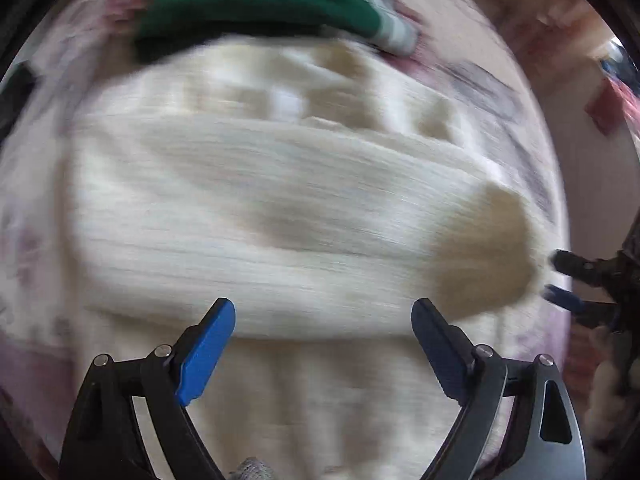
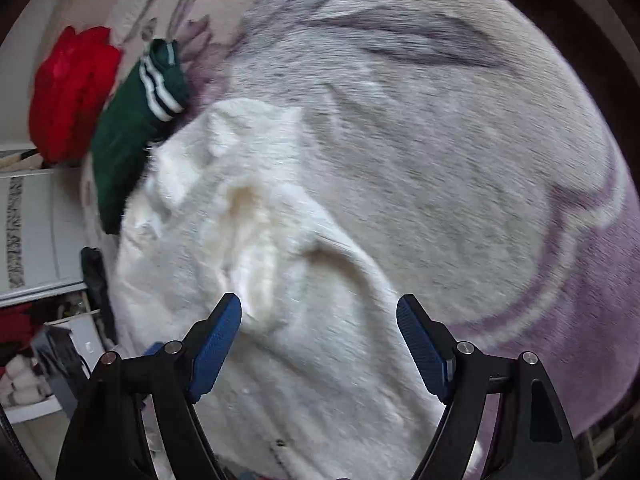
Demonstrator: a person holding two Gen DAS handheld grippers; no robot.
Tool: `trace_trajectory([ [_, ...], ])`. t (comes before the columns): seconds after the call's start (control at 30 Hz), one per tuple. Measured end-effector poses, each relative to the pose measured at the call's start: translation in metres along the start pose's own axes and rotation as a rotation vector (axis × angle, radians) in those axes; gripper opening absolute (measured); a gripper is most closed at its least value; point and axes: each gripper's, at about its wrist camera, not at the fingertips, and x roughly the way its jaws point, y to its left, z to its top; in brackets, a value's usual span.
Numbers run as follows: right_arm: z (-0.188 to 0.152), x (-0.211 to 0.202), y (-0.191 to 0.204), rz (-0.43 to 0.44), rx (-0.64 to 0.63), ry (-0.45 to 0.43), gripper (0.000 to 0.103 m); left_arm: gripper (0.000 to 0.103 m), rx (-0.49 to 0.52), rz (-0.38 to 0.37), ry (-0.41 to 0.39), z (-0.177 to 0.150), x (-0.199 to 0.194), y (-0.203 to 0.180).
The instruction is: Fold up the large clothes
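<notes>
A cream-white fuzzy garment (image 1: 280,208) lies partly folded on a pale lilac blanket (image 1: 520,128), one layer turned over across its middle. It also shows in the right wrist view (image 2: 280,280), rumpled, on the blanket (image 2: 460,160). My left gripper (image 1: 324,312) is open and empty just above the garment's near part. My right gripper (image 2: 320,308) is open and empty above the garment's right edge; it also appears at the right edge of the left wrist view (image 1: 560,280). Both views are motion-blurred.
A folded green garment with white stripes (image 2: 132,128) lies beyond the cream one, also in the left wrist view (image 1: 260,4). A red garment (image 2: 68,92) lies past it. White shelves with clutter (image 2: 36,240) stand at the left.
</notes>
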Motion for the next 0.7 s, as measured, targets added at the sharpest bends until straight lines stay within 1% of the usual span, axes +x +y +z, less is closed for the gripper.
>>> trace_trajectory([
  [0.07,0.016,0.024,0.011,0.024,-0.004,0.042,0.082,0.090,-0.043,0.097,-0.025,0.007,0.002,0.033],
  [0.13,0.025,0.045,0.017,0.049,0.003,0.080,0.082,0.090,-0.106,0.194,-0.043,0.015,0.010,0.069],
  [0.17,0.029,0.054,0.021,0.050,-0.002,0.087,0.079,0.090,-0.138,0.225,-0.046,0.018,0.014,0.083],
  [0.2,0.032,0.059,0.026,0.052,-0.018,0.081,0.053,0.090,-0.173,0.249,-0.045,0.021,0.019,0.098],
  [0.23,0.033,0.063,0.030,0.018,-0.040,0.085,0.035,0.090,-0.204,0.260,-0.043,0.024,0.025,0.112],
  [0.27,0.034,0.063,0.035,-0.029,-0.065,0.070,0.015,0.090,-0.228,0.276,-0.037,0.026,0.029,0.124],
  [0.3,0.036,0.056,0.043,-0.035,-0.088,0.017,0.011,0.090,-0.256,0.280,-0.038,0.027,0.035,0.135],
  [0.4,0.043,0.032,0.061,-0.042,-0.160,-0.117,0.007,0.099,-0.299,0.261,-0.017,0.029,0.056,0.152],
  [0.43,0.045,0.032,0.065,-0.073,-0.181,-0.134,0.007,0.102,-0.312,0.250,-0.010,0.030,0.060,0.157],
  [0.47,0.049,0.041,0.068,-0.129,-0.205,-0.118,0.007,0.102,-0.328,0.235,-0.006,0.029,0.063,0.158],
  [0.5,0.053,0.058,0.070,-0.195,-0.227,-0.068,0.007,0.102,-0.327,0.241,-0.007,0.029,0.061,0.156],
  [0.53,0.056,0.070,0.067,-0.241,-0.233,-0.009,0.007,0.102,-0.308,0.258,-0.010,0.029,0.056,0.151],
  [0.57,0.056,0.079,0.063,-0.265,-0.219,0.052,0.010,0.102,-0.288,0.273,-0.014,0.031,0.051,0.145],
  [0.6,0.057,0.081,0.062,-0.269,-0.193,0.093,0.015,0.102,-0.256,0.298,-0.028,0.032,0.040,0.136],
  [0.63,0.059,0.074,0.063,-0.273,-0.164,0.106,0.018,0.102,-0.236,0.320,-0.039,0.031,0.032,0.130],
  [0.7,0.059,0.048,0.074,-0.282,-0.142,0.073,0.037,0.102,-0.204,0.361,-0.075,0.032,0.014,0.118],
])
